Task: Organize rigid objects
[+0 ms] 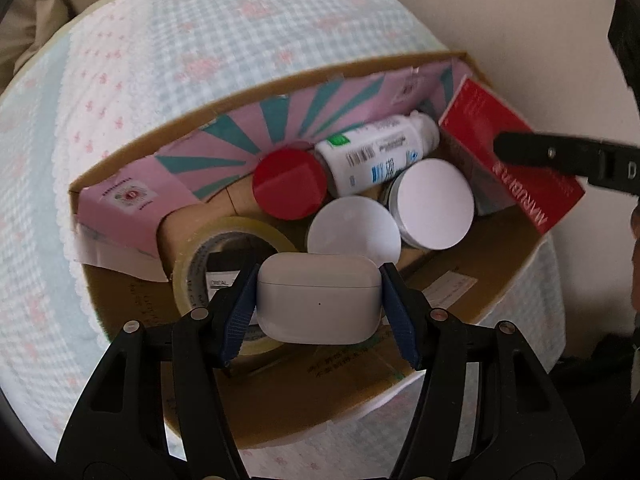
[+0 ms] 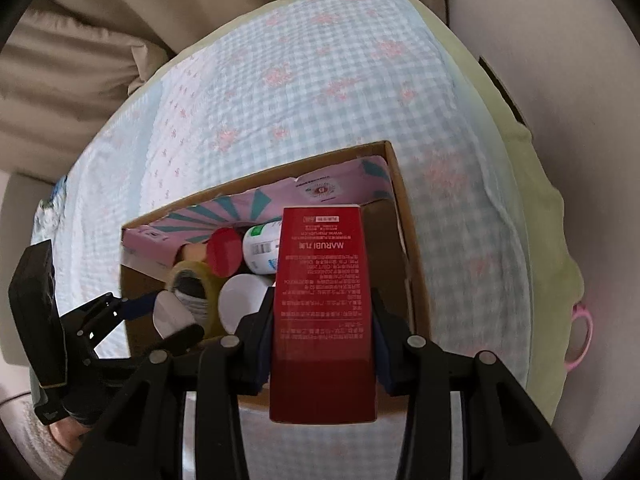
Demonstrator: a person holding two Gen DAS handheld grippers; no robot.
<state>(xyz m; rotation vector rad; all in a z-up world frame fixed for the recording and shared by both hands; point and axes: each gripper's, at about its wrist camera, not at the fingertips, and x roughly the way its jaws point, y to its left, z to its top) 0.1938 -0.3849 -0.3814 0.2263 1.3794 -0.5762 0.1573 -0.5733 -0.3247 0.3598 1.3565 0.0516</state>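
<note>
My left gripper (image 1: 319,300) is shut on a white earbuds case (image 1: 318,300) and holds it above the near part of an open cardboard box (image 1: 120,304). My right gripper (image 2: 323,320) is shut on a tall red Marubi box (image 2: 323,300) and holds it upright over the right side of the cardboard box (image 2: 400,240). The red box (image 1: 508,152) and one right finger (image 1: 560,156) also show at the right in the left wrist view. The left gripper (image 2: 152,312) with the white case (image 2: 170,316) shows at the left in the right wrist view.
Inside the box lie a tape roll (image 1: 224,252), a red-lidded jar (image 1: 290,184), a white bottle (image 1: 376,152), two white round lids (image 1: 434,204), and a pink and teal carton (image 1: 208,156). The box sits on a checked blanket (image 2: 320,92). A pink ring (image 2: 582,336) lies at the right.
</note>
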